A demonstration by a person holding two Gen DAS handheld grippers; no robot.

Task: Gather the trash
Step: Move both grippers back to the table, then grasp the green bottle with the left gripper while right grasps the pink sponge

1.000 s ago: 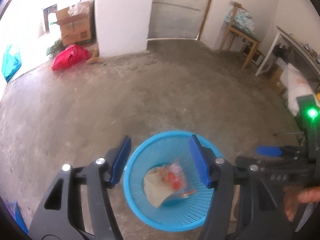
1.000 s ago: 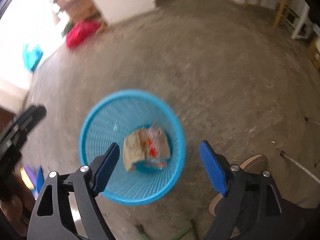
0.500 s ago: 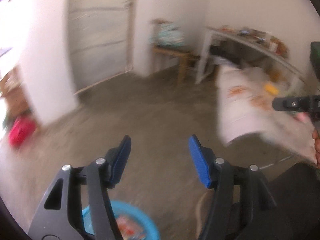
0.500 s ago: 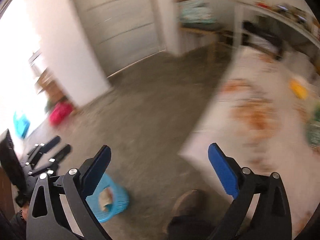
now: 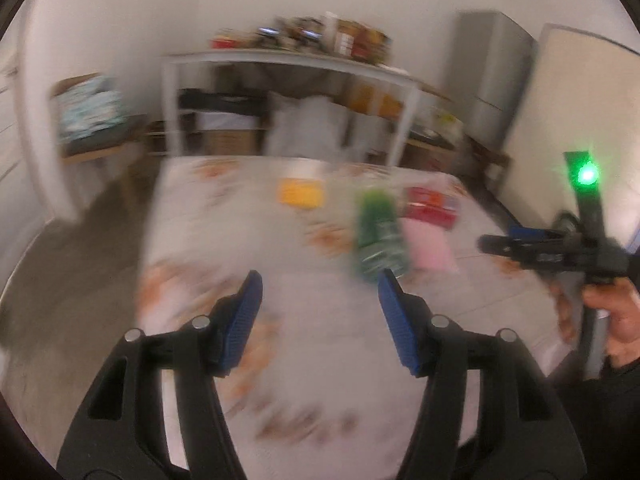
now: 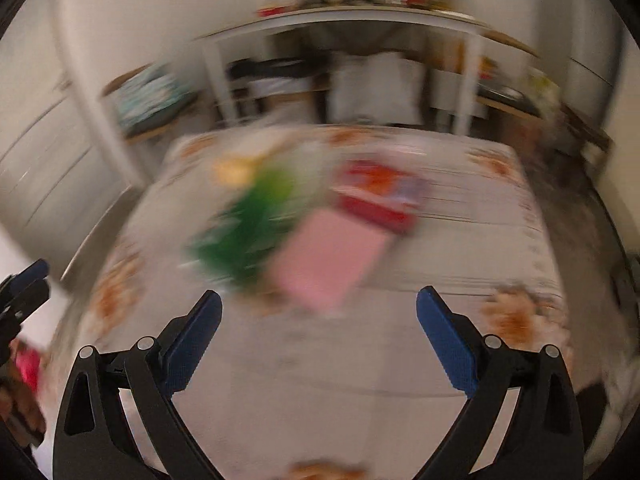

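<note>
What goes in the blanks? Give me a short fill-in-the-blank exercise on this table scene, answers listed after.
1. Nothing is between the pads of either gripper: the left gripper and the right gripper are both ____.
2. The flat packet beside the green bottle is ____ in colour.
3. The light glowing on the right-hand gripper's body is ____.

Missing words: open; pink; green

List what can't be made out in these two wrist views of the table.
- Green item: motion blur in both views; bottle or packet, unclear.
- Pink item: smeared; flat, material unclear.
- Red packet: print unreadable from blur.
- Yellow item: small, blurred.
- Shelf clutter: far, blurred.
- Right tongs: seen side-on in left view; fingertips hard to separate.
</note>
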